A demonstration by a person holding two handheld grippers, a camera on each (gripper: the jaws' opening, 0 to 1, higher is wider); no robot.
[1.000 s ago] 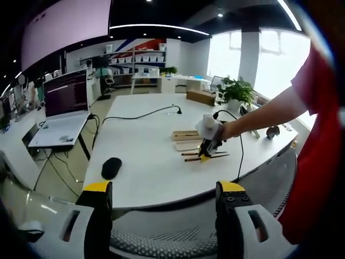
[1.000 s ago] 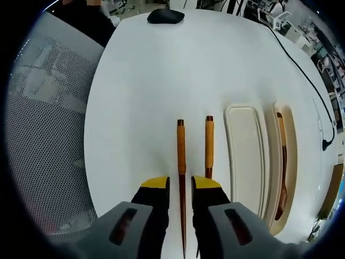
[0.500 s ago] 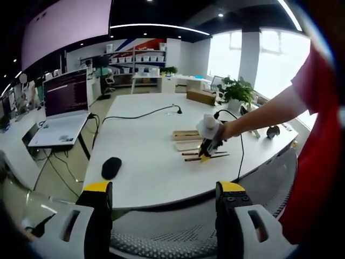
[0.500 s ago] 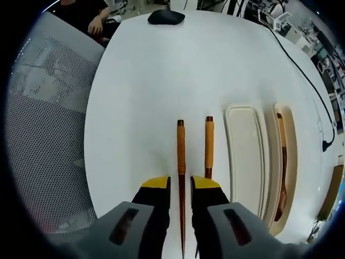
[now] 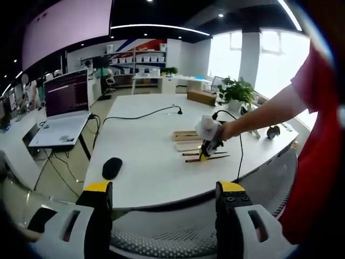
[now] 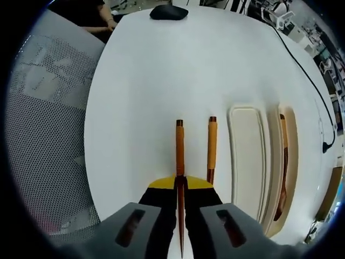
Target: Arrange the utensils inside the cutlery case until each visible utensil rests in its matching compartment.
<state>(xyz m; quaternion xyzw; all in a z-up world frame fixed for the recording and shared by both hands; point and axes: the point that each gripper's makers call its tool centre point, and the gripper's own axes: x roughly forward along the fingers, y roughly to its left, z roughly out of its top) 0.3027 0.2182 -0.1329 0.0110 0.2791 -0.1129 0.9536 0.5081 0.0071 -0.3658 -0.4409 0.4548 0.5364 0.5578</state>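
A slim brown wooden chopstick [image 6: 179, 145] lies on the white bench [image 6: 161, 70], clamped between the right hand-held gripper [image 6: 180, 183]; left hand-held gripper [image 5: 161, 189] gapes apart.

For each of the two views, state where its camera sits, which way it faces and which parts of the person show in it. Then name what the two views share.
Left gripper view: rides the open left gripper, held back above a mesh chair, facing across the white table; the person's arm and red sleeve reach in.
Right gripper view: rides the right gripper, looking down at the table, jaws shut on a chopstick.
Shared: the table, the black mouse, the chopsticks and the cutlery case.
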